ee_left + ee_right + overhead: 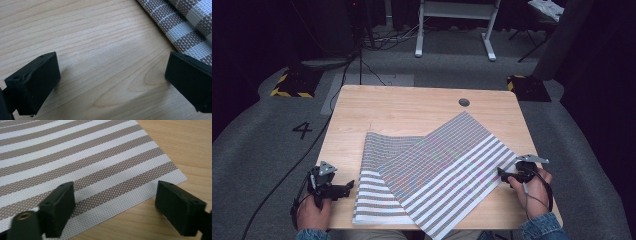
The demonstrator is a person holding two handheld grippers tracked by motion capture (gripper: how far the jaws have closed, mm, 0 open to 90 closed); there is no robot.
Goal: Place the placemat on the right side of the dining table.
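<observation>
Woven striped mat (447, 170) lies folded across the pale woodgrain worktop (402, 102); left tool (343, 189) and right tool (502, 173) both gape wide, empty.

Two woven placemats lie on the table (412, 102), toward its near edge. The upper placemat (452, 165) lies askew across the lower placemat (374, 195), overhanging the near edge. A cable hole (464, 102) sits behind them.

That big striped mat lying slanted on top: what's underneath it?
Under the upper striped mat lies a second striped mat, its left part and far edge showing, on the wooden table. How far the lower mat reaches beneath is covered.
</observation>
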